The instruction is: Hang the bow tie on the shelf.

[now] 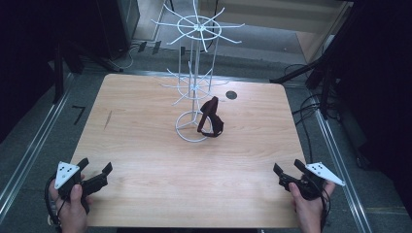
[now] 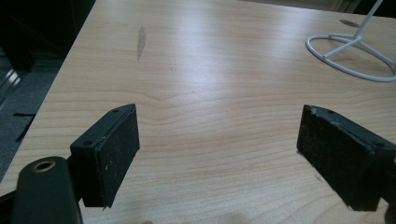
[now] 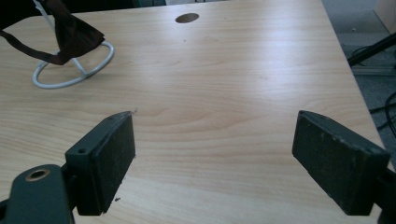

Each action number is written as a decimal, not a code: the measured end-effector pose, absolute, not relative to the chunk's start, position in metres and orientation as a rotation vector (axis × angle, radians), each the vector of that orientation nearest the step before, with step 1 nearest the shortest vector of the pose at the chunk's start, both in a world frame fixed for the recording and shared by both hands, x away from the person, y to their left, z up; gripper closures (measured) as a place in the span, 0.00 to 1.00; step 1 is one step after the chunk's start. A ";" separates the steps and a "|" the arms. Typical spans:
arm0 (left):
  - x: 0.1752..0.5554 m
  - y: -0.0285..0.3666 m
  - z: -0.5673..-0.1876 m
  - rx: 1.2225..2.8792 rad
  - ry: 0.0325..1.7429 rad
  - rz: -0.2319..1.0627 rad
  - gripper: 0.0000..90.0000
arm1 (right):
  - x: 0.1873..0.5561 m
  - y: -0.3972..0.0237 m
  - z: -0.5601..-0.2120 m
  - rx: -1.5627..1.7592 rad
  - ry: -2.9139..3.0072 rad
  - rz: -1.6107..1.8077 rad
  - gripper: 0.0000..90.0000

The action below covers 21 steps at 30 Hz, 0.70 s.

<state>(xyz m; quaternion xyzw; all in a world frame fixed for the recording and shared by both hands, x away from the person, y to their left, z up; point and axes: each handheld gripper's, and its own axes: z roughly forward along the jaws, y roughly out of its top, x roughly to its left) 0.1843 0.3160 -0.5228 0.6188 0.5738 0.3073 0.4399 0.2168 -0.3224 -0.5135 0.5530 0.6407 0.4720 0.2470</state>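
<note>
A white wire display stand [image 1: 194, 73] rises from a ring base [image 1: 187, 135] near the middle of the wooden table [image 1: 145, 160]. A dark brown strap-like item [image 1: 210, 118] hangs from one of its lower arms and droops to the base. In the right gripper view the brown item [image 3: 70, 32] and ring base [image 3: 70, 79] sit at the upper left. My left gripper [image 1: 94, 168] rests open at the table's near left corner, held by a hand. My right gripper [image 1: 286, 167] rests open at the near right corner. Both sets of jaws stand wide apart with nothing between them.
A dark round hole [image 1: 231, 95] marks the table's far right part. The left gripper view has a grey smear [image 2: 141, 36] on the wood and the ring base [image 2: 350, 58] at upper right. Cables [image 1: 311, 116] and dark stands lie on the floor around the table.
</note>
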 end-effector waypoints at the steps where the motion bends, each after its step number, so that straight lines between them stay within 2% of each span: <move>1: 0.185 0.316 -0.523 1.540 1.426 0.765 0.15 | 0.215 -0.325 -0.515 1.511 1.744 1.283 0.15; 21: 0.184 0.315 -0.523 1.538 1.424 0.770 0.15 | 0.188 -0.370 -0.538 1.601 1.688 1.202 0.15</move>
